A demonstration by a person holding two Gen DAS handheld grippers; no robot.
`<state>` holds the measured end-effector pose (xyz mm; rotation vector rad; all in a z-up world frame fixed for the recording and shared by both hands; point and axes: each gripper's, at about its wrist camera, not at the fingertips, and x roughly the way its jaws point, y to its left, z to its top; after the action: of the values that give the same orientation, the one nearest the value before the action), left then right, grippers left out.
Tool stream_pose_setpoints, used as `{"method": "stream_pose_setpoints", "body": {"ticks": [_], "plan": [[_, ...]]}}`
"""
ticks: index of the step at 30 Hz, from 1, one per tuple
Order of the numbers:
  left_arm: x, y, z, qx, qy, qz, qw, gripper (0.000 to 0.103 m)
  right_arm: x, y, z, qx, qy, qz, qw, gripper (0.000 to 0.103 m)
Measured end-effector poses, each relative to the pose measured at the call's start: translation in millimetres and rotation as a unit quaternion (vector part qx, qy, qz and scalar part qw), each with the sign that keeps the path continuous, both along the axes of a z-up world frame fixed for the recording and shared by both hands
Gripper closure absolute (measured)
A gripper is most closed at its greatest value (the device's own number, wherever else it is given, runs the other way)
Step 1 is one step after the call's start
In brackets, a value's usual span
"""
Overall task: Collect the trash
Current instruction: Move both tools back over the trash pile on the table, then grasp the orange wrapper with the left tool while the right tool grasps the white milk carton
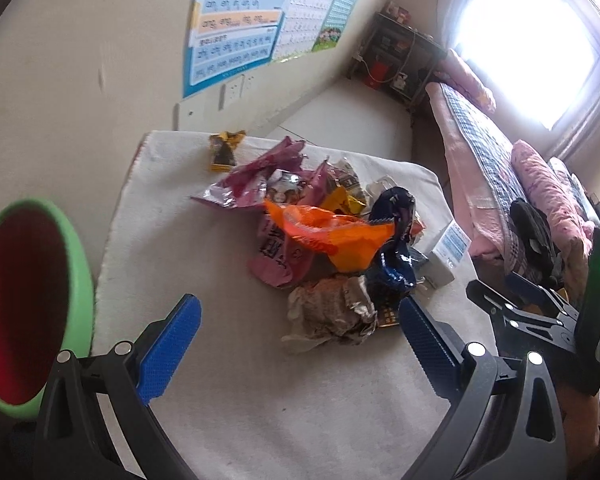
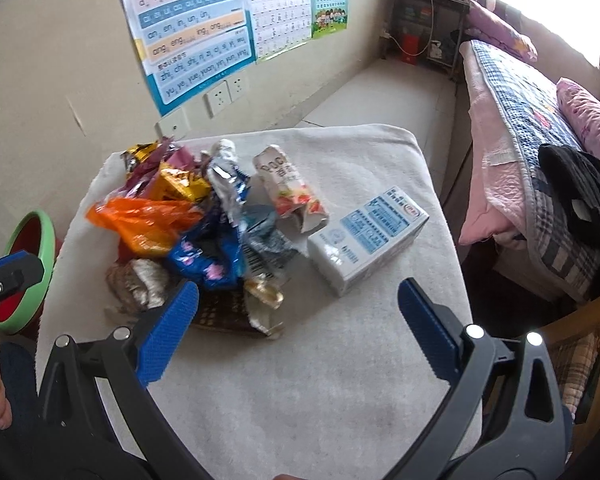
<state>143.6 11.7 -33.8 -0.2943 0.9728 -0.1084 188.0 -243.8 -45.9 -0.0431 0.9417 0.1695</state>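
Both the left gripper [image 1: 300, 344] and right gripper [image 2: 298, 316] hover with fingers spread and empty before the wrapper pile [image 1: 324, 216] on the worktop [image 2: 300, 380] (green-rimmed bin [image 1: 76, 280] at left).

Crumpled wrappers [image 1: 320, 224] heaped beside a white carton [image 2: 366, 238].

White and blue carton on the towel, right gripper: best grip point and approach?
Take the white and blue carton across its two long side faces, near mid-length, coming from above with the right hand-held gripper. It lies flat on the towel, apart from the wrapper pile, and the open jaws look wide enough for that narrower span.
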Motion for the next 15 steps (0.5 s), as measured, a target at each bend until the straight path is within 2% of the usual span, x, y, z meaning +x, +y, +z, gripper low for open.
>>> {"method": "stream_pose_setpoints", "body": {"ticks": [7,13,15], "plan": [[28.5,-24.6,-12.1,-0.002,0.018,-0.023,0.9996,0.008,29.3,-17.8,-16.2,0.009,0.018,-0.028,0.999,0.005],[53.1,-35.2,-23.0,-0.017,0.033,-0.011,0.9992,0.009,54.6,-25.7,-30.4,0.02,0.037,-0.05,0.998,0.005],[60.7,-35.6,-26.3,-0.021,0.041,-0.006,0.9989,0.015,59.4,-26.5,-33.5,0.023,0.041,-0.053,0.998,0.005]]}}
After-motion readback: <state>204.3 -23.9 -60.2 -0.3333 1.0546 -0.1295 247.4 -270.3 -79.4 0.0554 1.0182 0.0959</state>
